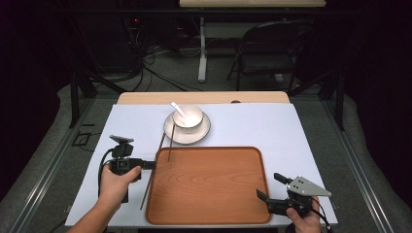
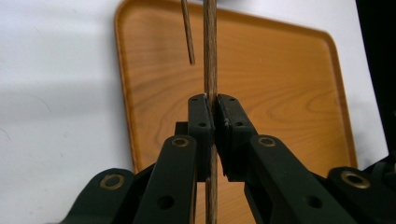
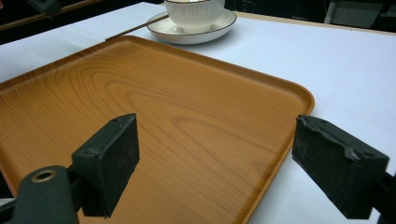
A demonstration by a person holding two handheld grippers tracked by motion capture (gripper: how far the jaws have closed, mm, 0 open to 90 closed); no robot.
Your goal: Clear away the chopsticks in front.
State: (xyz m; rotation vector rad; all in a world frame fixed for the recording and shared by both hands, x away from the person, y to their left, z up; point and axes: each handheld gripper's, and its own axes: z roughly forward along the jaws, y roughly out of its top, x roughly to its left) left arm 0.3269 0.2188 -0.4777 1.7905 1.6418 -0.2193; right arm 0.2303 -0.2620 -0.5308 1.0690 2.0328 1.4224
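Observation:
My left gripper [image 1: 149,165] sits at the left rim of a wooden tray [image 1: 209,189], shut on a dark wooden chopstick [image 1: 145,193] that runs along that rim. In the left gripper view the jaws [image 2: 211,112] pinch this chopstick [image 2: 210,56] over the tray [image 2: 280,93]. A second chopstick [image 1: 170,143] leans from the plate [image 1: 199,133] down into the tray; its tip [image 2: 187,32] lies beside the held one. My right gripper [image 1: 268,186] hovers open at the tray's near right corner, with nothing between its pads [image 3: 109,163].
A white bowl [image 1: 188,116] with a white spoon [image 1: 178,109] stands on the plate just behind the tray. The bowl [image 3: 194,14] and plate [image 3: 210,29] lie far ahead of my right gripper. A white cover [image 1: 272,128] spans the table. A chair [image 1: 269,48] stands beyond the far edge.

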